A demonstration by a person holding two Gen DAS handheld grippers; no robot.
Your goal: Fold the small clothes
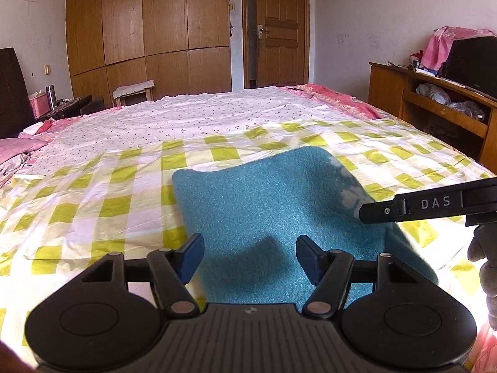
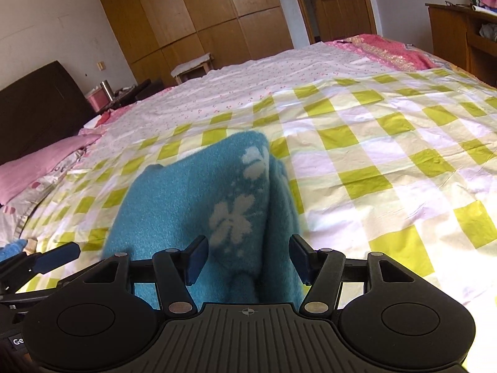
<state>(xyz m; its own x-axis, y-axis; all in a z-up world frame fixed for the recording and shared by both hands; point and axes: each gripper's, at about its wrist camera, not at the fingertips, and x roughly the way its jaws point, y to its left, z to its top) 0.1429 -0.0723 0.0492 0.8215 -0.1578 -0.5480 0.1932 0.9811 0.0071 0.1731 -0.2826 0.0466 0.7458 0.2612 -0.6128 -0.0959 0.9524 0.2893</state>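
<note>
Two white flowers [image 2: 231, 217], right view only

The blue garment's [image 1: 273, 217] near edge slips out of sight under the left gripper's [image 1: 250, 259] body at six o'clock. At three o'clock the right gripper [image 1: 428, 206] is cut off by the frame. Shelf clutter [image 1: 447, 99] at two o'clock is too small to tell.

Two black hand-held grippers: left gripper [image 1: 250, 259] and right gripper [image 2: 248, 259], each with blue pads [image 1: 194, 256], ribbed grey top plate, round black discs at five and seven o'clock, silver pivot pins. White "DAS" lettering on one finger [image 1: 435, 203]. Grey glove [image 1: 484, 267] at three o'clock.
</note>
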